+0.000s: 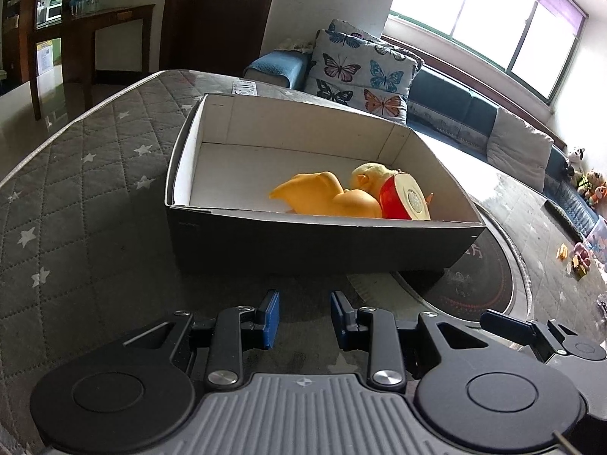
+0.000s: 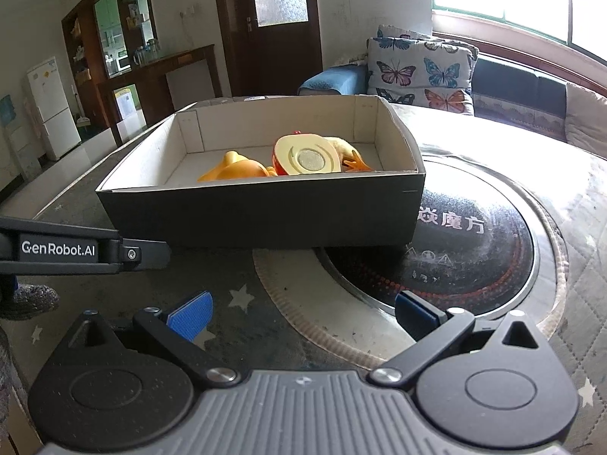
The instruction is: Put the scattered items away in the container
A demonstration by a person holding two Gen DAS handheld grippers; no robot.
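Observation:
A dark cardboard box (image 1: 311, 242) (image 2: 265, 212) with a white inside stands on the quilted table. In it lie an orange toy (image 1: 326, 195) (image 2: 235, 168), a red toy with a cream round face (image 1: 404, 197) (image 2: 307, 155) and a pale yellow toy (image 1: 370, 172) (image 2: 343, 146). My left gripper (image 1: 305, 316) hovers just in front of the box, jaws open, nothing between the blue pads. My right gripper (image 2: 303, 314) stands wide open and empty, in front of the box. The left gripper's side (image 2: 76, 250) shows at the left of the right wrist view.
A round black cooktop (image 2: 455, 250) (image 1: 474, 276) is set into the table under the box's right corner. Small toys (image 1: 578, 259) lie at the table's far right. A sofa with butterfly cushions (image 1: 360, 72) stands behind. A knitted sleeve (image 2: 26, 299) shows at left.

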